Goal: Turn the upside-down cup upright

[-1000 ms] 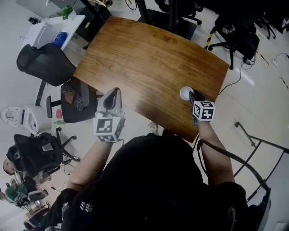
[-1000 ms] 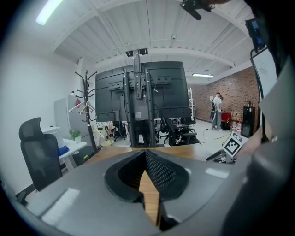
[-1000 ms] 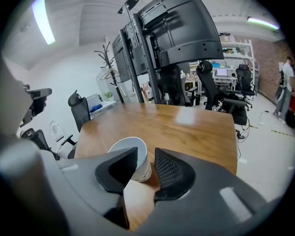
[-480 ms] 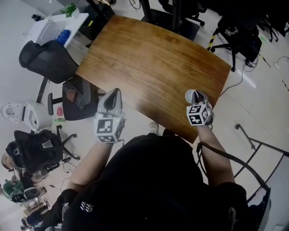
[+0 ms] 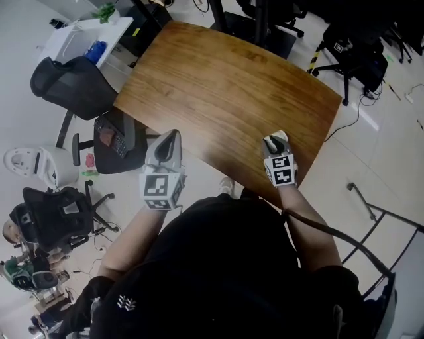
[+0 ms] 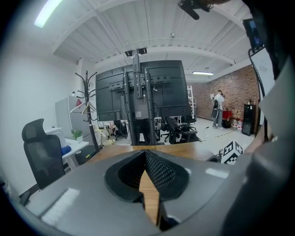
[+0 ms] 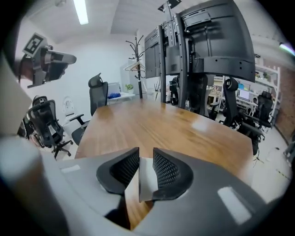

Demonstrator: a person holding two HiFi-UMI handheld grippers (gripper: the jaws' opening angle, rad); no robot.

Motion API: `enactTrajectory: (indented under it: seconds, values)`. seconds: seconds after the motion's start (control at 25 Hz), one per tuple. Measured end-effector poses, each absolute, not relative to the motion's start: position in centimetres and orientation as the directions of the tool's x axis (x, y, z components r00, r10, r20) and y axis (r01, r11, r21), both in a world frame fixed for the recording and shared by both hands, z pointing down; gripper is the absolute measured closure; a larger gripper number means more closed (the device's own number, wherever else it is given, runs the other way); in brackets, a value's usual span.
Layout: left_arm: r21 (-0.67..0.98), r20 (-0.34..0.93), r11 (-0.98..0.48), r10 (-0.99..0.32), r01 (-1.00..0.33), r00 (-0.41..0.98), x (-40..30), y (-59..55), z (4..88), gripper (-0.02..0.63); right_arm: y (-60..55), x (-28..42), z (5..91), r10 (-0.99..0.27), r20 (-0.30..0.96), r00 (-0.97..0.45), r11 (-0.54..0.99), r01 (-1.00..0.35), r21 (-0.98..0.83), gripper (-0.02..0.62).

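Head and gripper views. The right gripper [image 7: 146, 153] is holding the white cup [image 7: 147, 180] over the near edge of the wooden table [image 5: 218, 79], toward its right corner. Its jaws have just been opening, yet the cup is filling the gap and both pads appear to be pressing on it. The left gripper [image 6: 145, 156], its jaws meeting at the tips with nothing between them, is hovering just off the table's near left edge.

A black top [image 5: 225, 265] bears a small white logo [image 5: 126, 303].

Bright ceiling strip light [image 6: 48, 11], dark fisheye corners.
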State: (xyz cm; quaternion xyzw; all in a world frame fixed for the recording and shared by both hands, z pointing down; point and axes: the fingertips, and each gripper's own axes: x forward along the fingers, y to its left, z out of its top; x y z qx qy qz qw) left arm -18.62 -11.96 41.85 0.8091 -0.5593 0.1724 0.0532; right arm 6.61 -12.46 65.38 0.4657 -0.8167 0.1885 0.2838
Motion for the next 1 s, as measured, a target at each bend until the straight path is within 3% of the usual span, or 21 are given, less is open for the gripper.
enactTrajectory:
  seconds: [0.24, 0.44, 0.64, 0.84, 1.0]
  values:
    - [-0.109, 0.336, -0.364, -0.889, -0.925, 0.31, -18.9, -11.8, 41.6, 0.606, -12.3, 5.6, 64.9, -0.64, 0.631, -0.44, 0.535, -0.844, -0.046, 0.499]
    - [-0.109, 0.332, -0.364, -0.891, -0.925, 0.311, -18.9, -11.6, 41.5, 0.606, -13.2, 9.9, 62.7, -0.726, 0.565, -0.393, 0.453, -0.891, -0.037, 0.489]
    - [-0.105, 0.332, -0.359, -0.891, -0.927, 0.308, -19.1, -11.9, 41.6, 0.606, -13.7, 13.6, 65.6, -0.666, 0.635, -0.391, 0.349, -0.916, -0.198, 0.394]
    - [-0.112, 0.33, -0.366, -0.891, -0.924, 0.313, -19.1, -12.1, 41.3, 0.606, -14.0, 13.5, 66.6, -0.635, 0.608, -0.476, 0.262, -0.874, -0.41, 0.4]
    - [-0.103, 0.324, -0.359, -0.894, -0.928, 0.309, -19.2, -12.6, 40.8, 0.606, -14.3, 12.9, 66.3, -0.635, 0.608, -0.476, 0.285, -0.877, -0.387, 0.45]
